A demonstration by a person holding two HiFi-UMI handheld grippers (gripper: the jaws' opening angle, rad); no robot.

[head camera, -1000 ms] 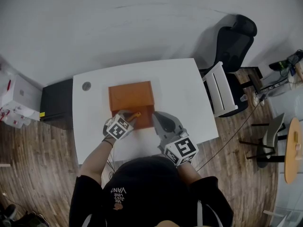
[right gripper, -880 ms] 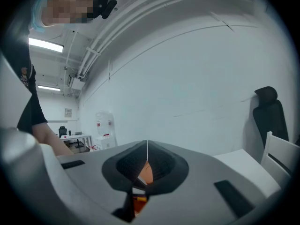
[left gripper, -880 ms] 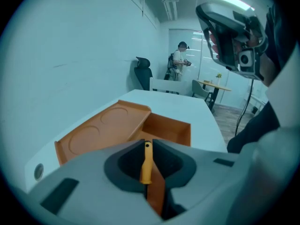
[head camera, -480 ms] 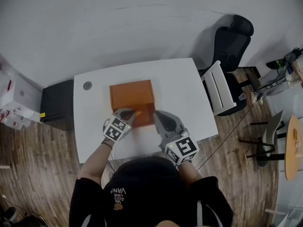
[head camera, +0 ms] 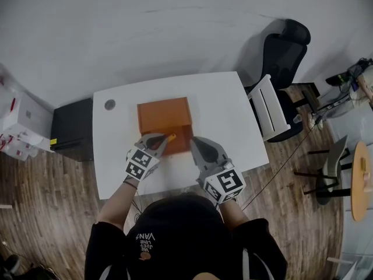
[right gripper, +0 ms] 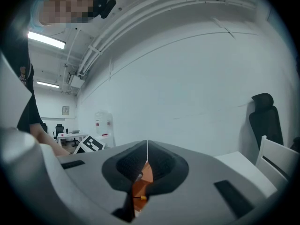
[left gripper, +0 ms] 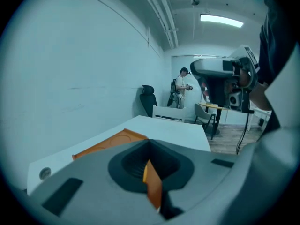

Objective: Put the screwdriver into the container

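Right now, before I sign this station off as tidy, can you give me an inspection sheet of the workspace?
Surface: white table, on a wood floor.
Job's things: orange container on the table; screwdriver at the container's near edge, not yet inside.
Clutter: grey round cap in the table's far left corner; nothing else seen.
Grippers: left gripper jaws closing on the screwdriver; right gripper jaws together, nothing between them.
Cables: one cable on the floor, right of the table.
Surroundings: black office chair, white chair, black cabinet.
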